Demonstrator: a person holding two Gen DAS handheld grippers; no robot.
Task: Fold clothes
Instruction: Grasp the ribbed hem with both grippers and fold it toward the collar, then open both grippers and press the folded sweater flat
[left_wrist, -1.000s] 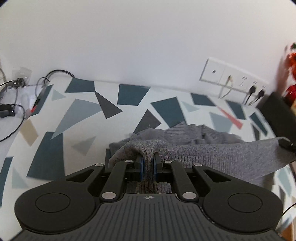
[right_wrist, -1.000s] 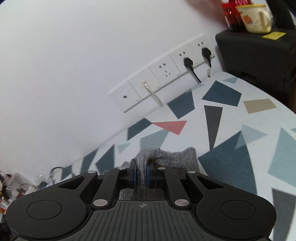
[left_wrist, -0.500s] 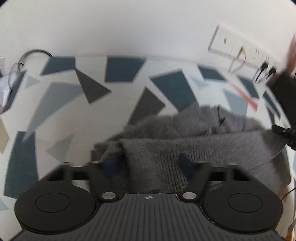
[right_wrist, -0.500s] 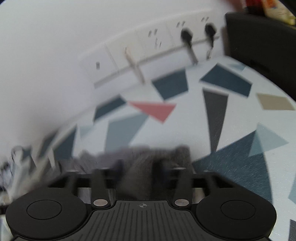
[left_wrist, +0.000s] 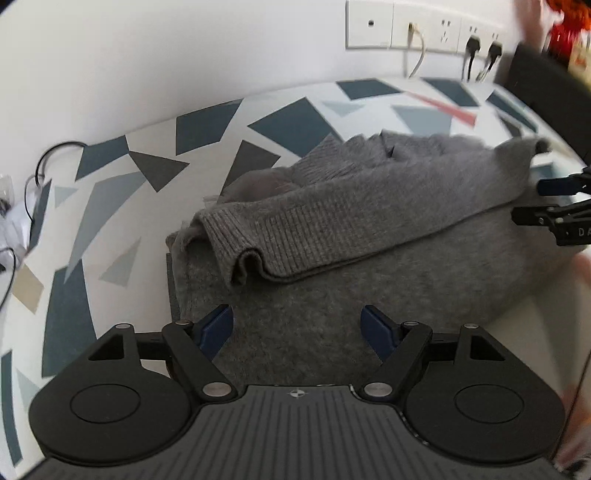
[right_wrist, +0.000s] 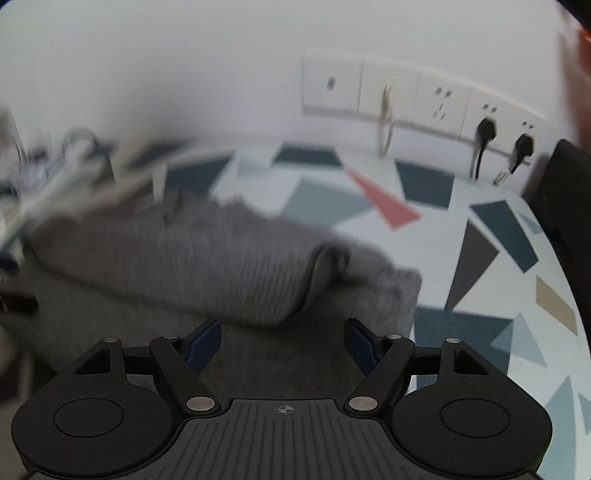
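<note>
Right wrist view: the left half is smeared by motion blur; the clutter (right_wrist: 70, 162) at the far left cannot be identified, and the weave of the grey sweater (right_wrist: 192, 258) is unreadable. Left wrist view: the right gripper (left_wrist: 565, 206) is cut off by the right edge. Red items (left_wrist: 569, 22) at the top right are blurred and cropped.

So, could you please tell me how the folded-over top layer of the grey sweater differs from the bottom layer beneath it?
The top layer shows a ribbed knit; the bottom layer looks smooth. The top layer lies rumpled, its ribbed edge curling at the left end; the bottom layer lies flat on the table. Both are the same grey sweater, and neither gripper holds it.
</note>
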